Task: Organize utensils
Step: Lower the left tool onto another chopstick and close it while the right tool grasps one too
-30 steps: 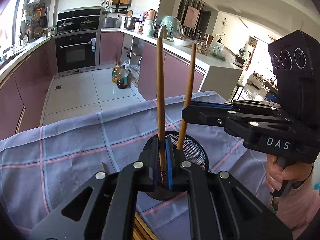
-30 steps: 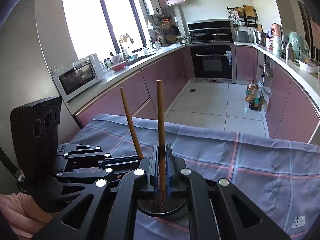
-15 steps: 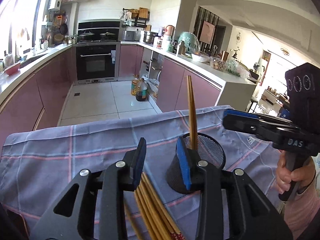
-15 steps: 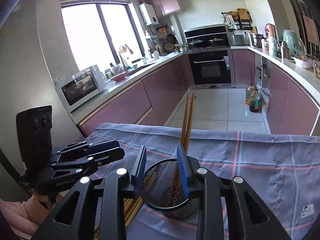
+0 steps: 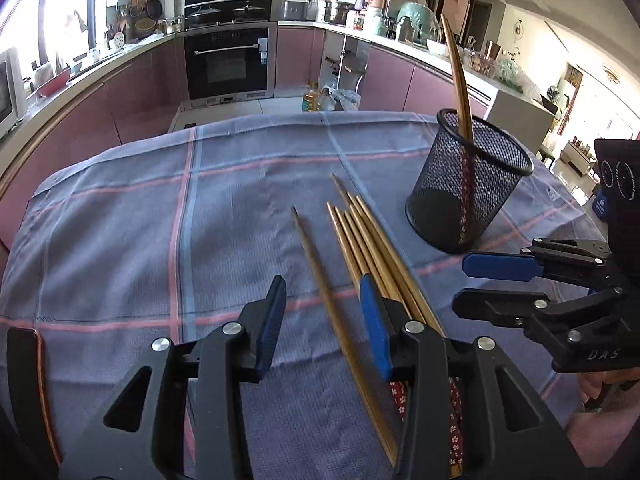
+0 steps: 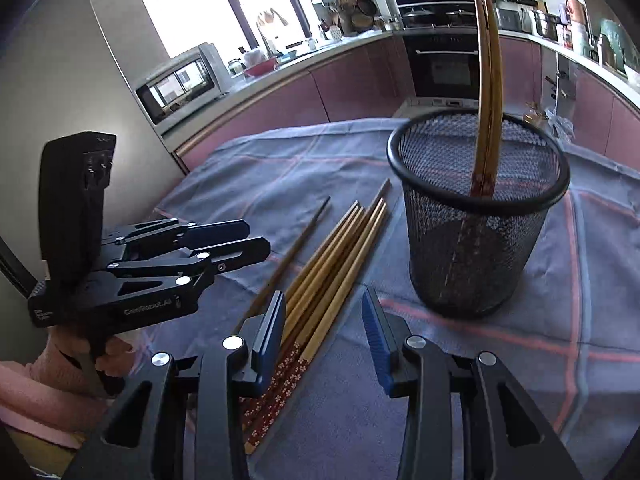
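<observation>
Left wrist: loose chopsticks beside mesh cup.

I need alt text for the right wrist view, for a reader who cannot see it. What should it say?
The open right gripper hovers over a bundle of wooden chopsticks lying on a checked blue cloth. To their right stands a black mesh cup holding two upright chopsticks. The left gripper, also open, reaches in from the left.

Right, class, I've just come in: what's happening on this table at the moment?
A person holds a gripper in each hand, sorting chopsticks into a black mesh cup. Two chopsticks stand in it. The left gripper and right gripper, jaws just opened and empty, hang over the loose chopsticks on the checked cloth.
</observation>
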The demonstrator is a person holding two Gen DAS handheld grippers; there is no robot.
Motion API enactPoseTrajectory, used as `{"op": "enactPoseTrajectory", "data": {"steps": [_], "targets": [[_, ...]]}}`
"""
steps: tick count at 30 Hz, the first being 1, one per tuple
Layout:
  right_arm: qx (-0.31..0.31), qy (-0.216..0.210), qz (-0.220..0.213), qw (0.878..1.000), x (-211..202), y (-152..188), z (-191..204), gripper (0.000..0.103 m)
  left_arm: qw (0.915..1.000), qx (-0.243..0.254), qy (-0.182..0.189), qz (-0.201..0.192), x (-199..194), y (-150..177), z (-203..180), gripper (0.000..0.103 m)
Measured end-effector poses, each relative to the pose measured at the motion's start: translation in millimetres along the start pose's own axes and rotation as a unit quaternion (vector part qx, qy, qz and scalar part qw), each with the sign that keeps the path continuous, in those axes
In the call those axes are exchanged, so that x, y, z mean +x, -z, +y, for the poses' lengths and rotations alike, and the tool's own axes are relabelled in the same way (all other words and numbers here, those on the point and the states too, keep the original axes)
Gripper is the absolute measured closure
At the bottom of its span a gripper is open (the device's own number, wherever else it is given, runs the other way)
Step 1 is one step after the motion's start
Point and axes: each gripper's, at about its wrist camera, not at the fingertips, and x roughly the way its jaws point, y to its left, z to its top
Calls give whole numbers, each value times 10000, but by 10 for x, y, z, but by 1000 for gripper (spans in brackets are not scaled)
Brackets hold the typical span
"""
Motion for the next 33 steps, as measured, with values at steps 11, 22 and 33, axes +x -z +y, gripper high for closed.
{"op": "enactPoseTrajectory", "data": {"steps": [11, 22, 33], "targets": [[40, 564, 116, 9983, 141, 82, -10, 66, 9997, 63, 10, 223, 177, 79, -41, 67], [-133, 887, 233, 9957, 221, 28, 44, 67, 9994, 45, -50, 352, 266, 94, -27, 76], [-177, 1203, 313, 9921, 323, -10, 86, 75, 9993, 1, 15, 383, 321, 64, 23, 79]]}}
